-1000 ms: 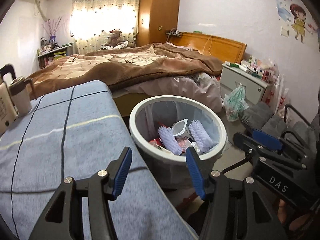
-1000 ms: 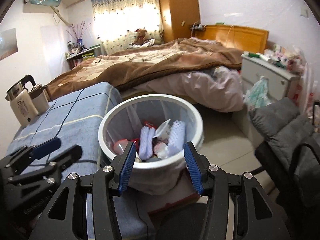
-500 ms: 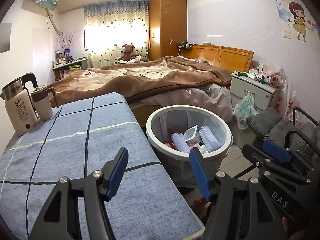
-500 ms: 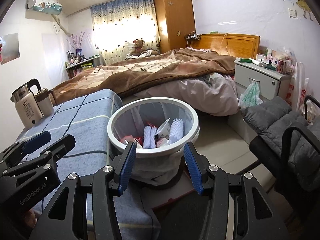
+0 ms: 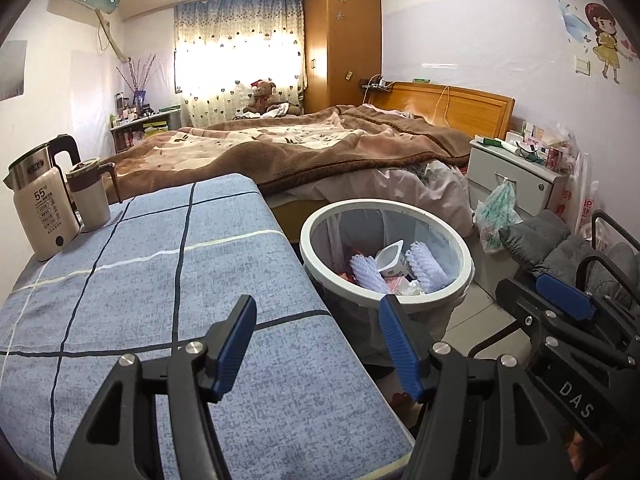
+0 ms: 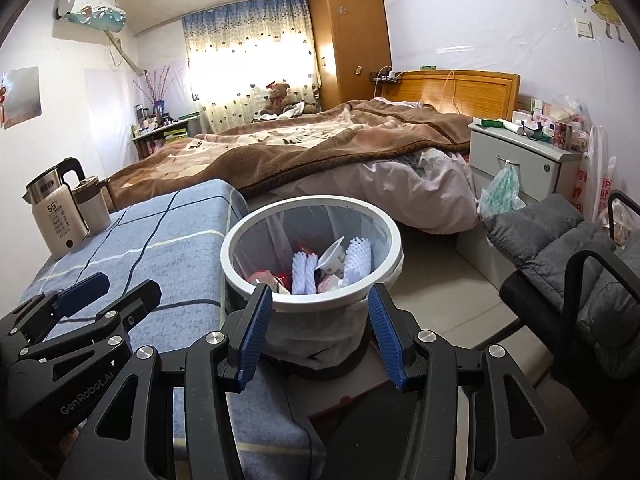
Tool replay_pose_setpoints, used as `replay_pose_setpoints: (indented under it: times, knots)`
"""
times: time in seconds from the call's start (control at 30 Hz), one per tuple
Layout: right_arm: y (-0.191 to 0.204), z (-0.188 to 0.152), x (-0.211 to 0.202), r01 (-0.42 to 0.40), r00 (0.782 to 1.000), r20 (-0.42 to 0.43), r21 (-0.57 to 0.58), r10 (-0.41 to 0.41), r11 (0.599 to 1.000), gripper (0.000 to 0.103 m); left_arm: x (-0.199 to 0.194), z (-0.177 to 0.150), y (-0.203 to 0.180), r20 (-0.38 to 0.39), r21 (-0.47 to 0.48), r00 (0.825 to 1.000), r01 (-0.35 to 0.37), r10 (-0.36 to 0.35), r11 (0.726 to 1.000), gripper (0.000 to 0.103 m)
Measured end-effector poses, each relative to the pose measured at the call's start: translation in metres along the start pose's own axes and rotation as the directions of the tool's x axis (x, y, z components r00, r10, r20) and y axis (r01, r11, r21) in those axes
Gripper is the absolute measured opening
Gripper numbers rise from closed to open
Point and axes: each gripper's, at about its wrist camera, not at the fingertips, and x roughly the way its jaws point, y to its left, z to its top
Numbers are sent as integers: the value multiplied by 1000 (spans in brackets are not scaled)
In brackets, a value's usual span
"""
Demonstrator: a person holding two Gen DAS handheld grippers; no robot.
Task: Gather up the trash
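Observation:
A white-rimmed trash bin (image 5: pixel 460 244) with a clear liner stands on the floor beside the blue checked table (image 5: pixel 160 280). It holds trash: white foam nets (image 5: pixel 426 266), a white cup (image 5: pixel 390 254) and red wrappers. It also shows in the right wrist view (image 6: pixel 236 276). My left gripper (image 5: pixel 318 322) is open and empty, above the table's right edge, just short of the bin. My right gripper (image 6: pixel 320 308) is open and empty, close in front of the bin. Each gripper shows in the other's view: the right one (image 5: pixel 560 320), the left one (image 6: pixel 92 300).
A kettle (image 5: pixel 42 208) and a mug (image 5: pixel 90 194) stand at the table's far left. A bed with a brown blanket (image 5: pixel 300 148) lies behind. A grey nightstand (image 5: pixel 516 176) and a dark padded chair (image 6: pixel 568 248) are at the right.
Both grippers have drawn back and risen from the bin, so it looks smaller and farther away. The left view has swung left to take in the kettle. Both jaws stay open.

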Motion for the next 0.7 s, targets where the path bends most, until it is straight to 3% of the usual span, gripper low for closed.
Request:
replay_pose_setpoints:
  times: [0.7]
  knots:
    - [4,-1,-1,-5,1000,0,-5,5,1000,51,0,1,1,-4,0,1000,-6,6,1000,66]
